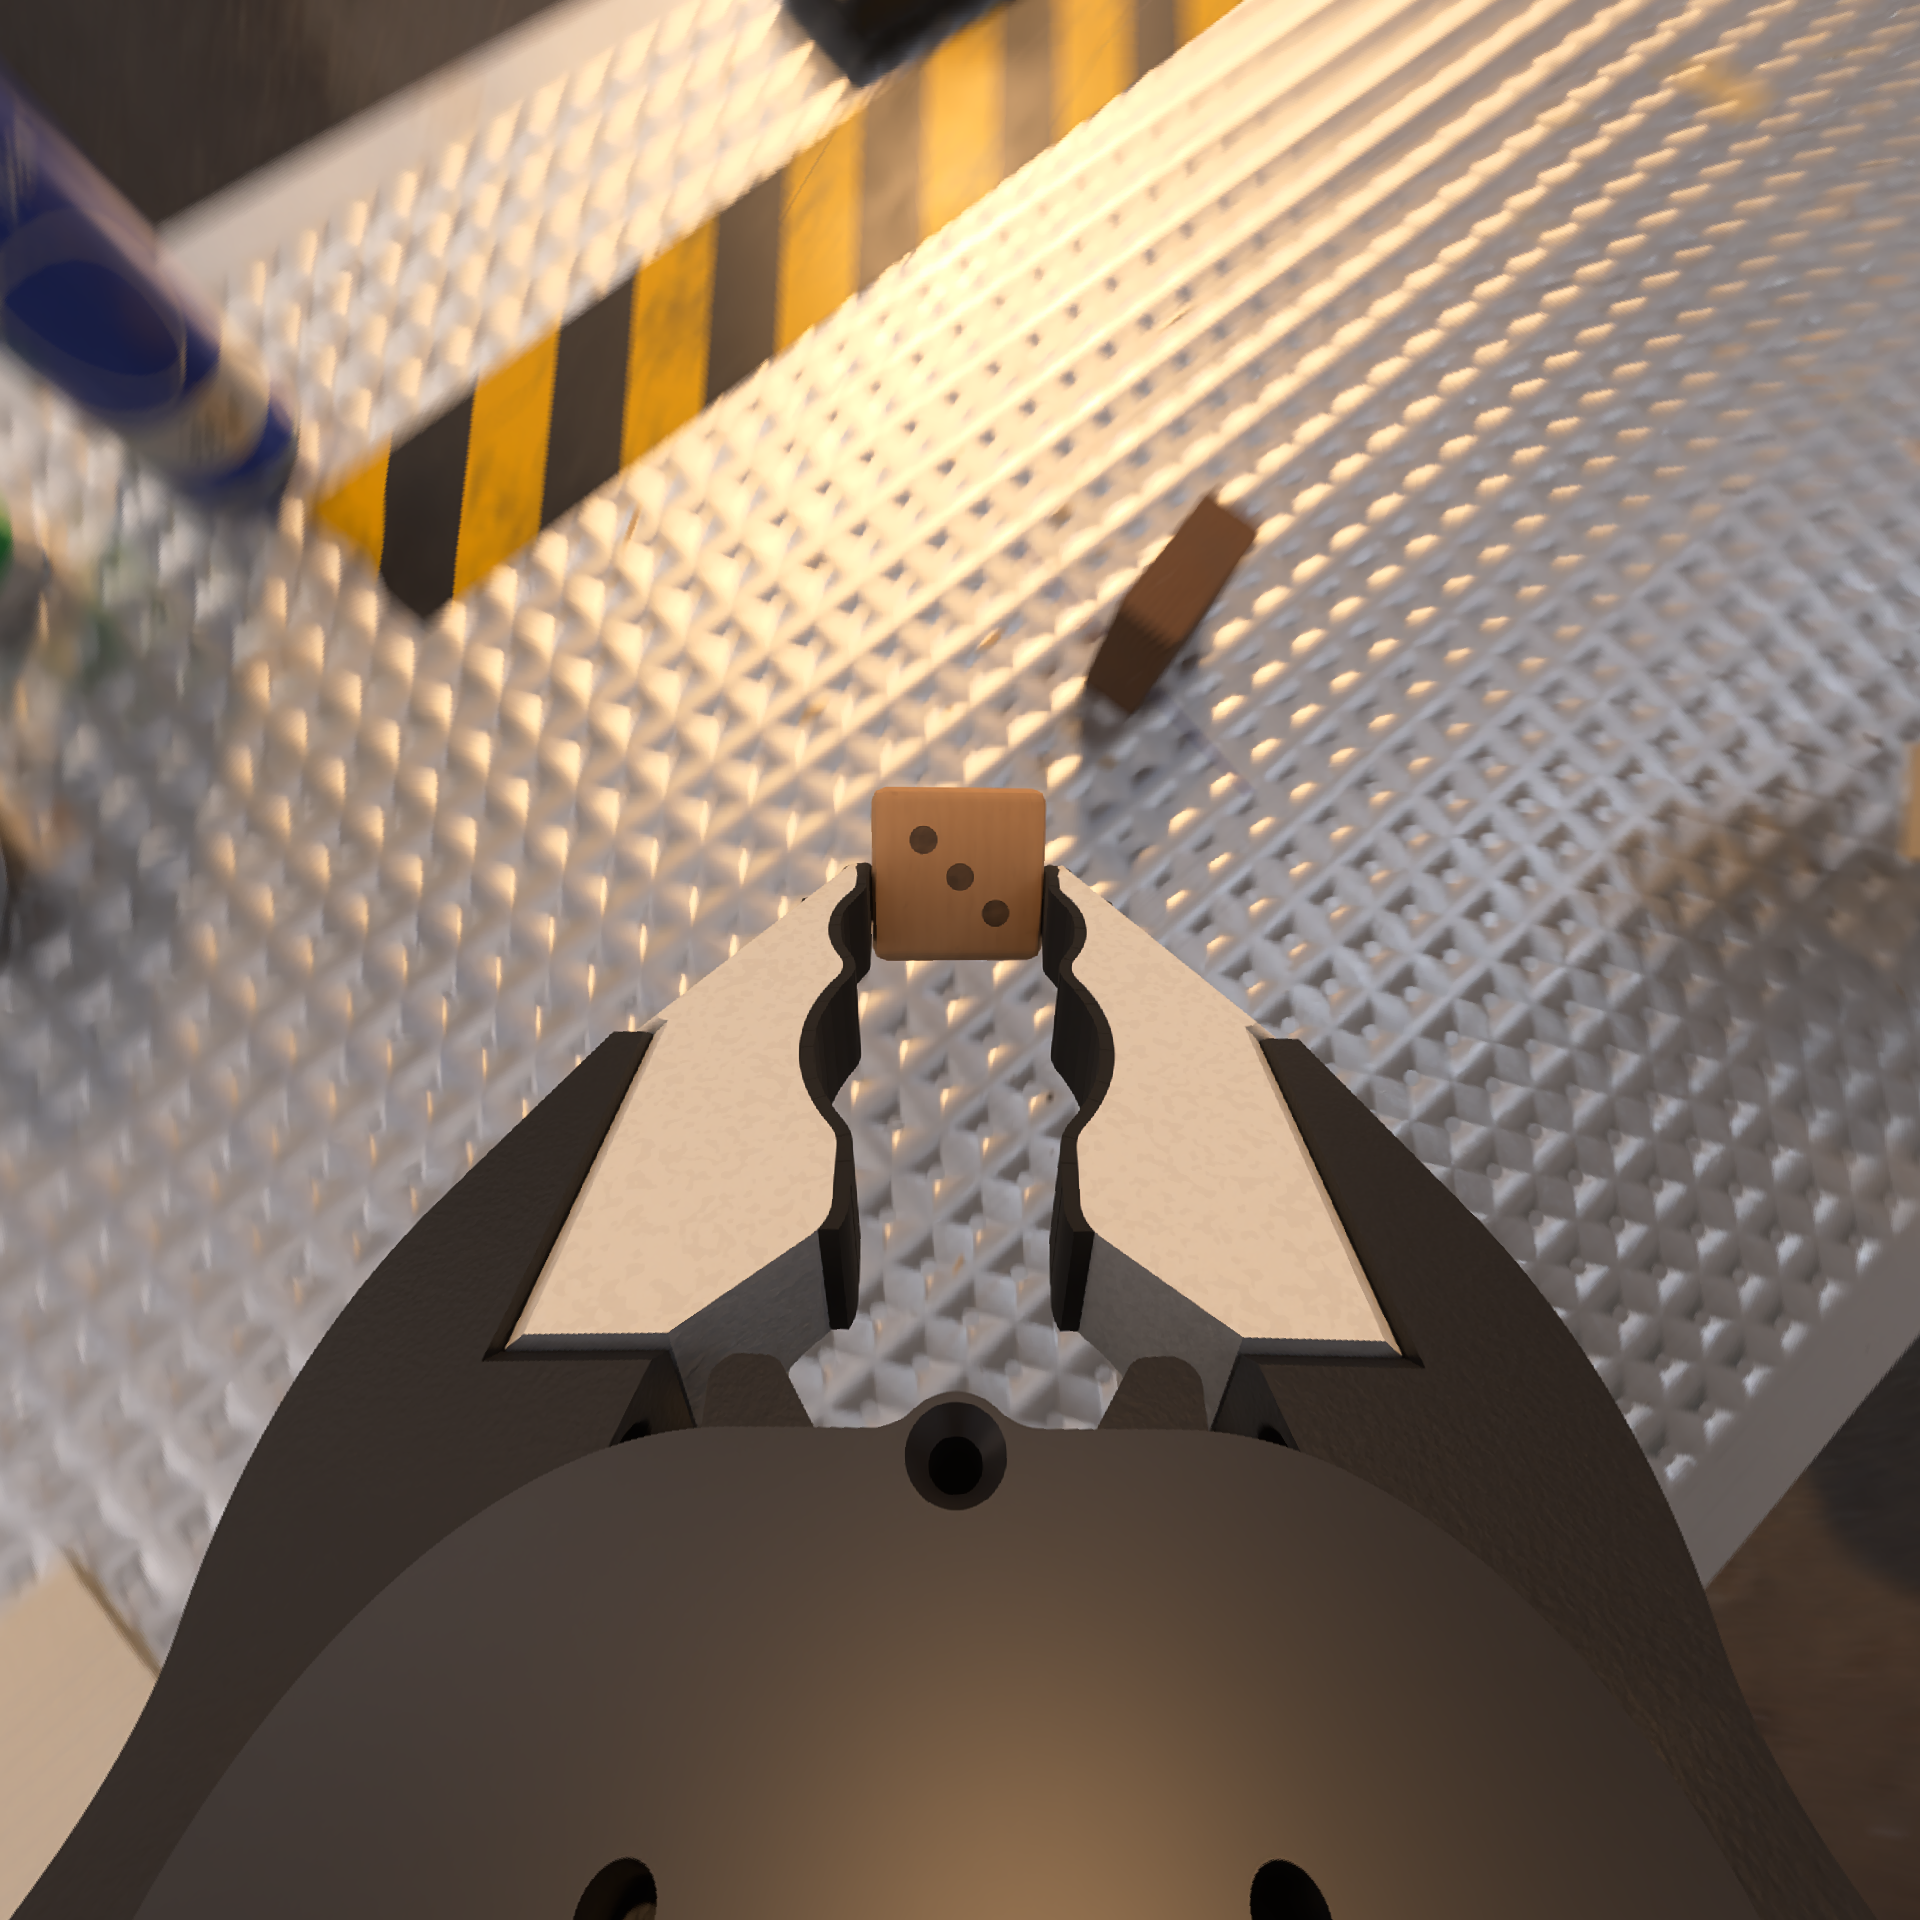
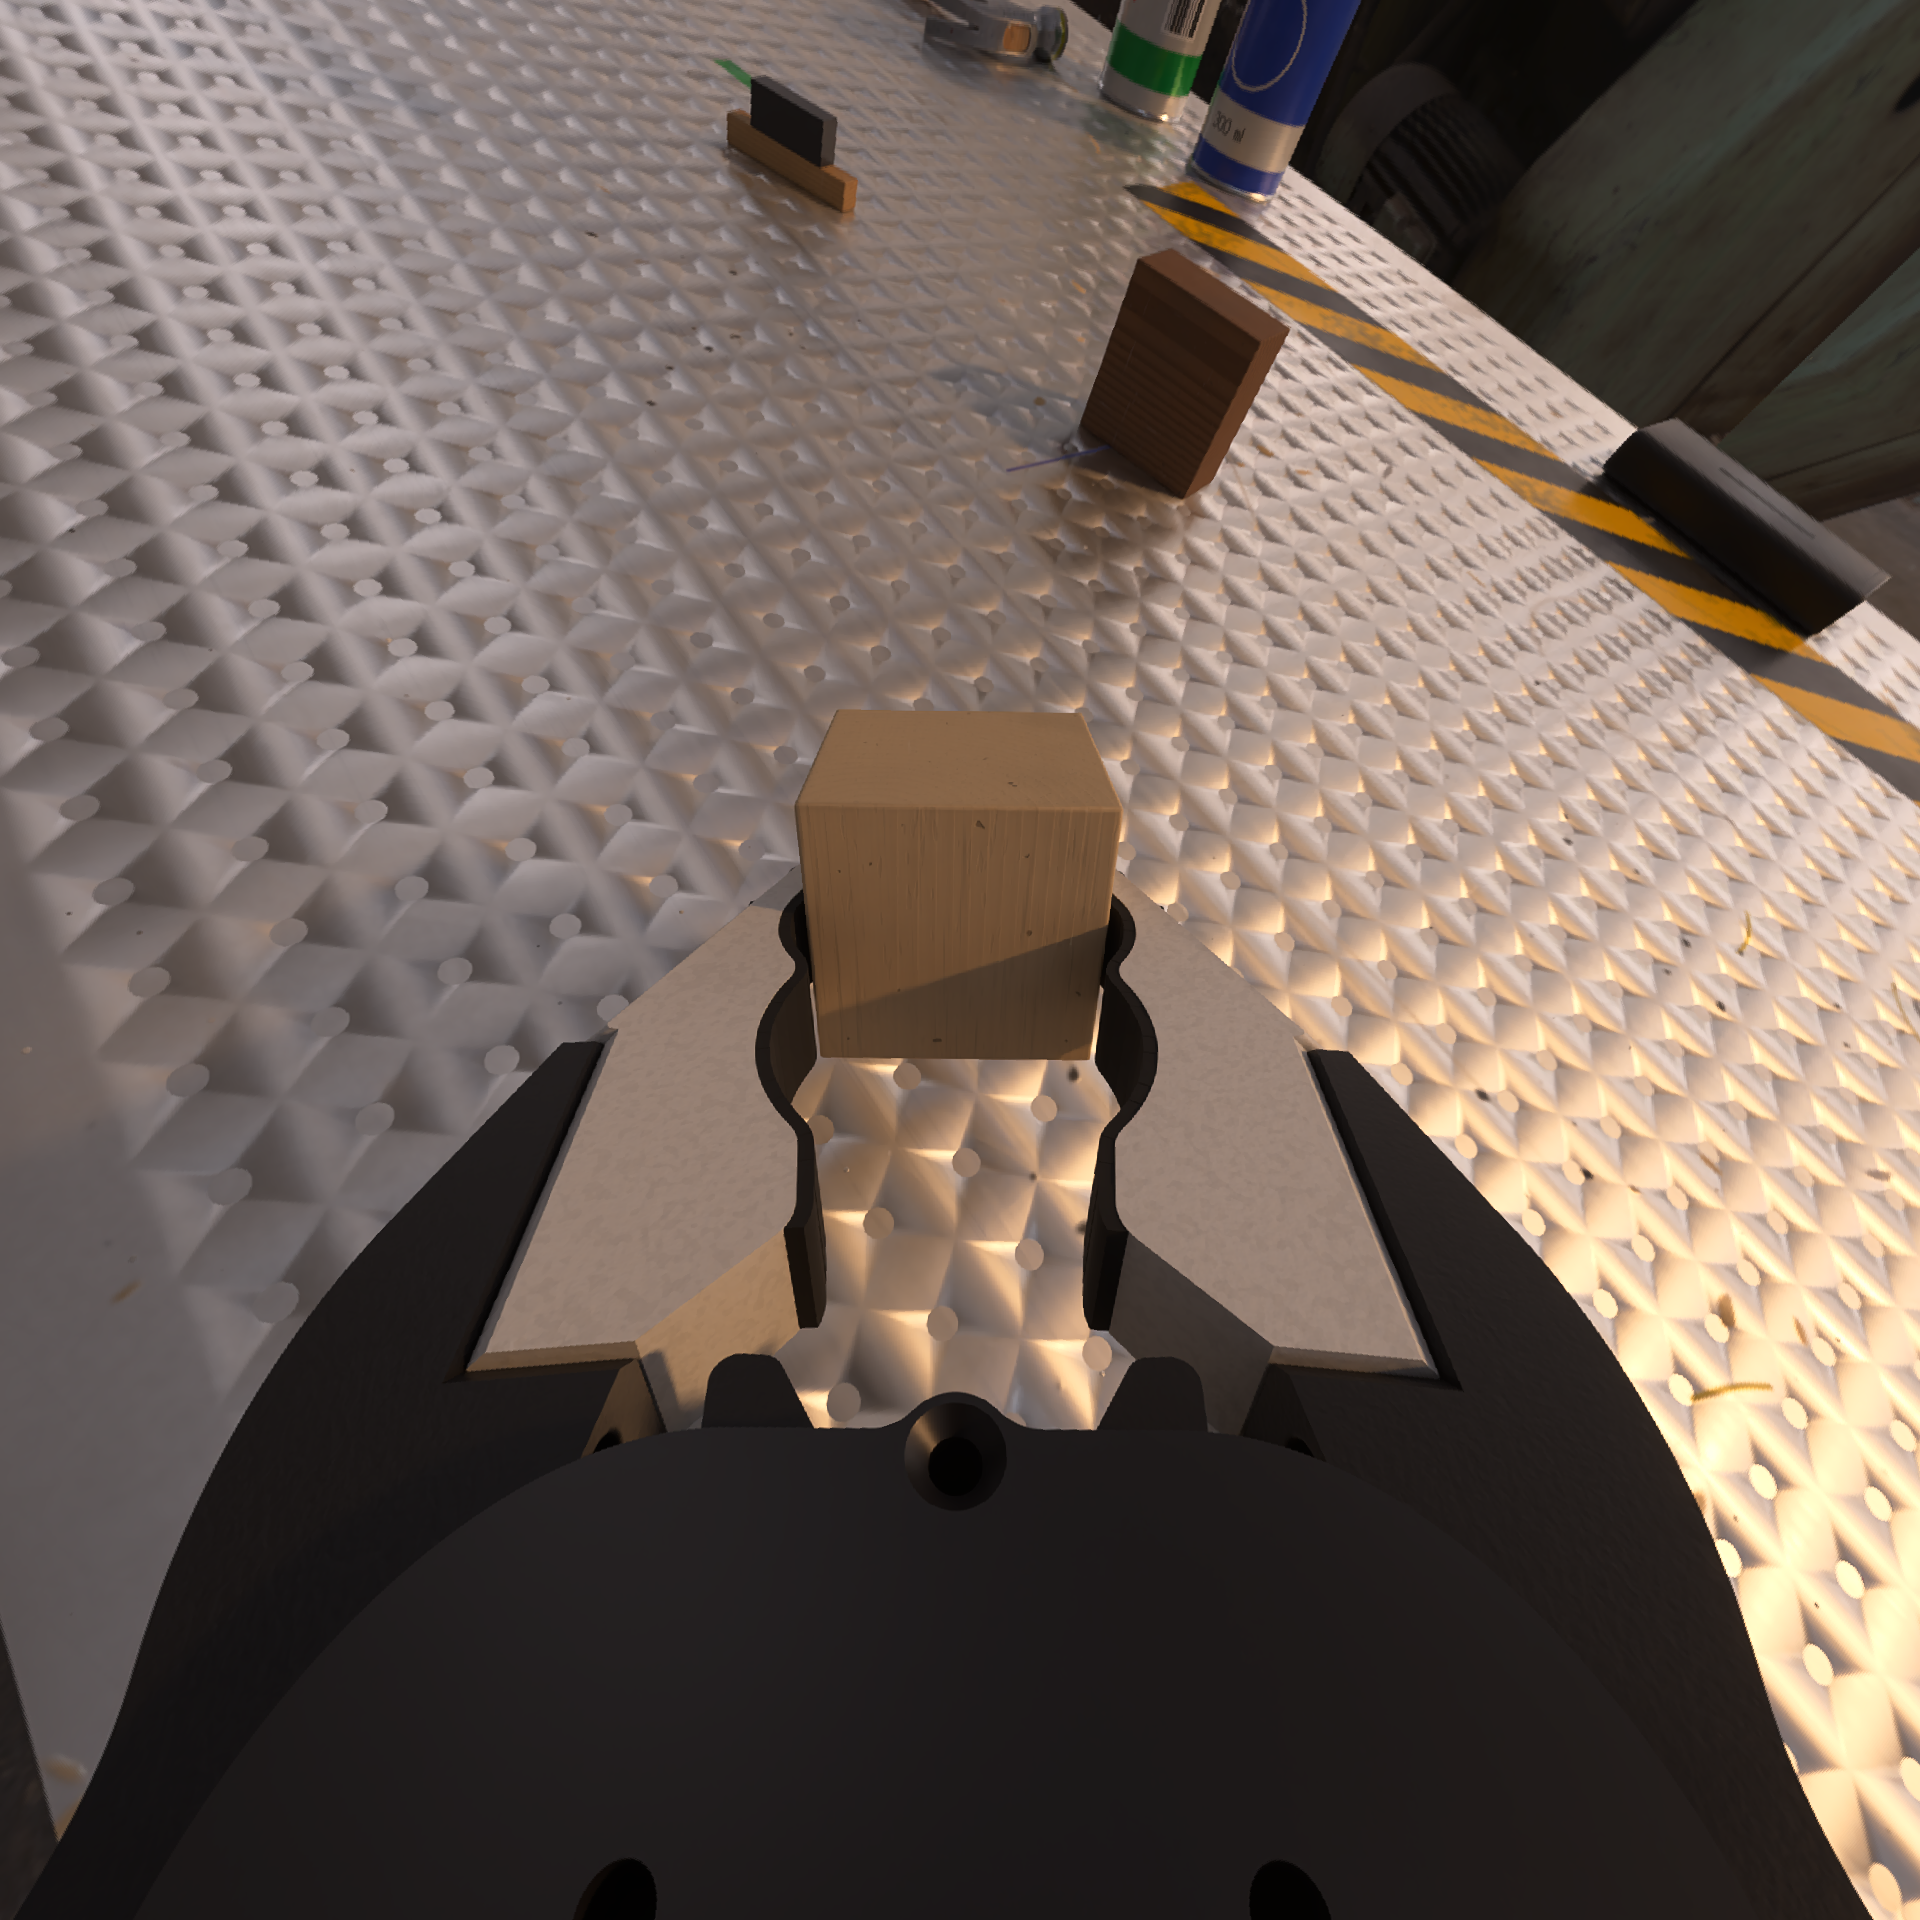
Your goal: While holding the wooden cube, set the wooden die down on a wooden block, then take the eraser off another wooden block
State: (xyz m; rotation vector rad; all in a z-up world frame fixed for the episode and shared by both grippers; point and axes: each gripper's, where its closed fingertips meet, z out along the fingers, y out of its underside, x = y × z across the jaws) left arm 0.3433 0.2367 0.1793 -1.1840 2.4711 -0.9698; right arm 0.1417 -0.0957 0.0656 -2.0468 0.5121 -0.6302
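My left gripper [image 1: 957,902] is shut on the small wooden die [image 1: 957,873], three dots facing me, held high above the metal table. A dark brown wooden block [image 1: 1169,605] stands on the table ahead and to the right of the die, blurred. My right gripper [image 2: 957,940] is shut on the pale wooden cube [image 2: 957,883] just above the table. The same dark block [image 2: 1182,372] stands upright ahead of it. Far back, a dark eraser [image 2: 792,121] stands on a thin flat wooden block [image 2: 795,166].
The studded metal table [image 2: 416,520] has a yellow-black hazard stripe [image 2: 1455,416] along its right edge, with a black bar [image 2: 1745,520] on it. A blue can [image 2: 1262,94], a green-banded can [image 2: 1153,52] and a metal tool [image 2: 987,31] stand at the back. The blue can [image 1: 114,322] appears blurred in the left wrist view.
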